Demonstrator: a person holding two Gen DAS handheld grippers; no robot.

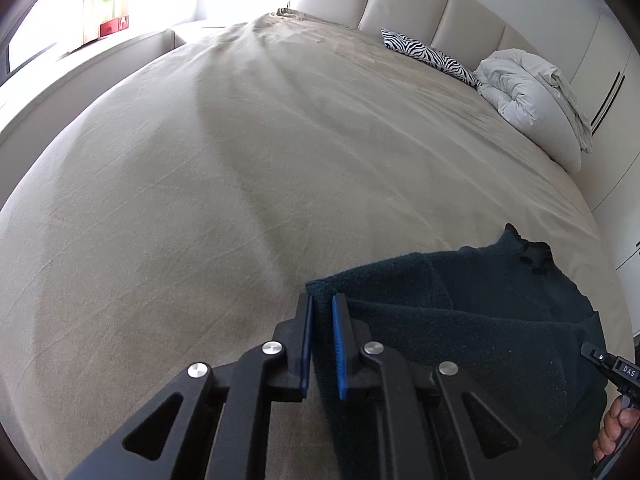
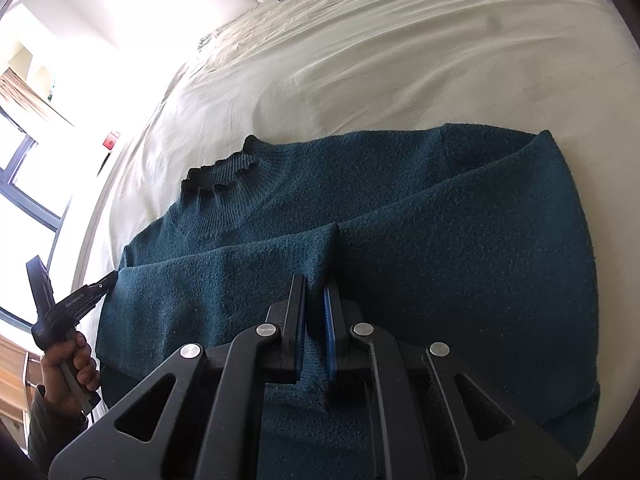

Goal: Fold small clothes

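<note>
Beyond the dark teal sweater [image 2: 400, 216], the beige bedsheet [image 1: 240, 200] stretches bare to the far edge and to the left, open for passing. At the far right a zebra-print pillow [image 1: 432, 56] and a bundled white duvet [image 1: 532, 96] block the way beside the padded headboard [image 1: 420, 4]. Over the sweater, the 2 sleeves folded across the body leave raised ridges. The left gripper [image 2: 108, 280] sits at the sweater's left edge, the right gripper [image 2: 316, 292] over its middle.

left gripper [image 1: 321, 304]: lower centre of frame, jaws nearly closed on dark fabric
right gripper [image 2: 315, 288]: lower centre, jaws narrowly parted, pinching fabric
</note>
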